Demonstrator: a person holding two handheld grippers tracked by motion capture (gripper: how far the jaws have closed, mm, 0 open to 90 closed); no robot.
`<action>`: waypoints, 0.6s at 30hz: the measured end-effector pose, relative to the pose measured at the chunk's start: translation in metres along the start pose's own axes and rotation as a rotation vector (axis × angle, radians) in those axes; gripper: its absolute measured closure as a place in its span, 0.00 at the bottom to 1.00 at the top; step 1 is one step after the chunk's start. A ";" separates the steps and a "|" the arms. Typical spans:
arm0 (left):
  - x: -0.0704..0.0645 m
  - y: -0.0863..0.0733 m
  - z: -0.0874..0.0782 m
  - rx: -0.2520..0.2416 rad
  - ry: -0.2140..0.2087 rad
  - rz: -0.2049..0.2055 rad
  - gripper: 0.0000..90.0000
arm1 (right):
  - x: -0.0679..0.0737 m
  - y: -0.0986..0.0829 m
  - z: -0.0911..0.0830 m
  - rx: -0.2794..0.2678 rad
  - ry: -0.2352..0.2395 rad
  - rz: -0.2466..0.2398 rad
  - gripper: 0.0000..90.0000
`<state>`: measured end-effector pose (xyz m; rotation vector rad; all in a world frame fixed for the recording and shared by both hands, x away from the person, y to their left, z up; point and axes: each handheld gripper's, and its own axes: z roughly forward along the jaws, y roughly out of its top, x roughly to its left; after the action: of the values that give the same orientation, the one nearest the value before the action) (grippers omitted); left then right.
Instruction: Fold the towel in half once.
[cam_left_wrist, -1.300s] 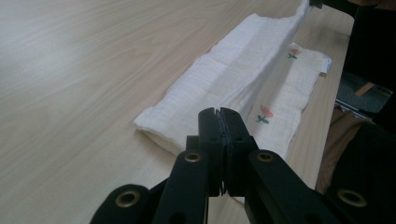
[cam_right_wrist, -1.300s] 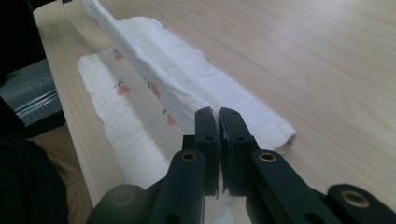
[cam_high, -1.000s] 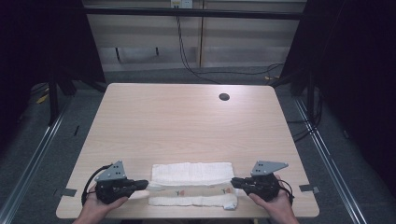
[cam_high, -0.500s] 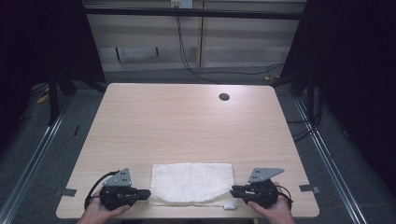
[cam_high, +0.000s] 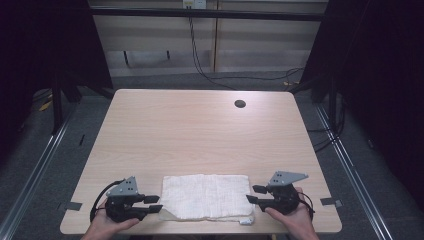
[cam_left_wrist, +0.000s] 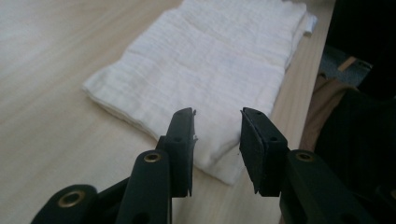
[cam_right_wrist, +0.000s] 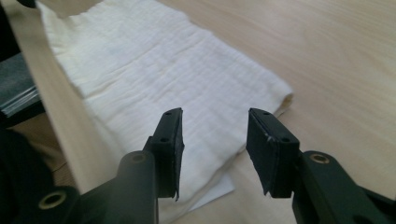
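A folded white cloth (cam_high: 205, 196) lies flat on the wooden table (cam_high: 200, 135), close to its near edge. My left gripper (cam_high: 155, 202) rests just off the cloth's left end and is open. In the left gripper view the cloth (cam_left_wrist: 201, 60) stretches away beyond the left gripper (cam_left_wrist: 217, 121), whose jaws hold nothing. My right gripper (cam_high: 252, 194) sits at the cloth's right end, also open. The right gripper view has the cloth (cam_right_wrist: 154, 79) under and past the parted jaws of the right gripper (cam_right_wrist: 215, 123). A small white tag (cam_high: 245, 220) pokes out at the near right corner.
A dark round hole (cam_high: 240, 103) marks the table's far right part. Grey tape marks (cam_high: 74, 205) sit near the front corners. The table's near edge (cam_left_wrist: 308, 79) runs just beside the cloth, with the person's clothing beyond it. Black frames and cables surround the table.
A second ago the cloth showed a separate near strip between the grippers; now it lies as one neat folded rectangle. Both grippers have let go and sit open at its ends.
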<state>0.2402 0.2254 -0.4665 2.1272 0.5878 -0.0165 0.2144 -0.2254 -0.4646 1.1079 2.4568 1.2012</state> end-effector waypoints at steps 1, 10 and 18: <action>0.002 0.002 -0.001 -0.005 0.014 -0.002 0.72 | -0.003 0.003 0.002 0.000 -0.004 0.001 0.61; 0.028 0.015 0.020 0.081 0.045 -0.014 0.82 | -0.029 0.029 0.040 0.075 -0.048 -0.016 0.62; 0.038 0.007 0.031 0.112 0.078 -0.063 0.65 | -0.037 0.023 0.059 0.087 -0.041 0.001 0.57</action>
<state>0.2828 0.2132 -0.4882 2.2249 0.7149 -0.0015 0.2799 -0.2065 -0.4915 1.1450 2.4997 1.0701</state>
